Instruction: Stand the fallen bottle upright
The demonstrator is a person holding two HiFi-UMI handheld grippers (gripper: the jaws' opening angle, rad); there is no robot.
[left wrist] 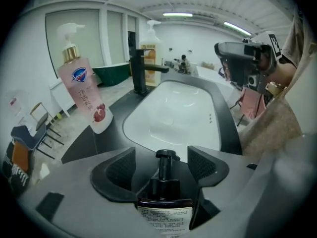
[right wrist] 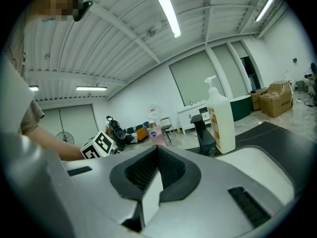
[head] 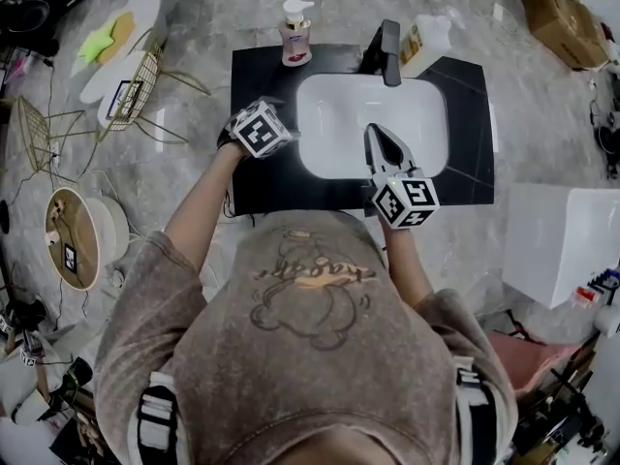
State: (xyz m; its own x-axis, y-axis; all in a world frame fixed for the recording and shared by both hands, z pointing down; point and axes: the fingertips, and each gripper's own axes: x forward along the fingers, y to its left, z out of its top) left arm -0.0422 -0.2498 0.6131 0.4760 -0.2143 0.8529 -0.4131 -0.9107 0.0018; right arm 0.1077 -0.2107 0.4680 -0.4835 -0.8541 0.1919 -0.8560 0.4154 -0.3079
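A dark pump bottle [left wrist: 165, 209] with a white label lies between the jaws of my left gripper [left wrist: 161, 165], its pump head pointing toward the white sink [left wrist: 173, 118]. The jaws press on both sides of its body. In the head view that gripper [head: 260, 129] hovers over the black counter [head: 262, 177] left of the sink, and its marker cube hides the bottle. My right gripper [head: 376, 132] hangs over the sink's right part with its jaws shut and nothing in them; the right gripper view shows this gripper [right wrist: 157, 155] closed to a point.
A pink soap dispenser [head: 295, 35] stands upright at the counter's back left. A black faucet [head: 386, 51] rises behind the sink, with a tall white pump bottle [head: 426, 42] to its right. Wire chairs [head: 136, 90] stand on the floor at the left.
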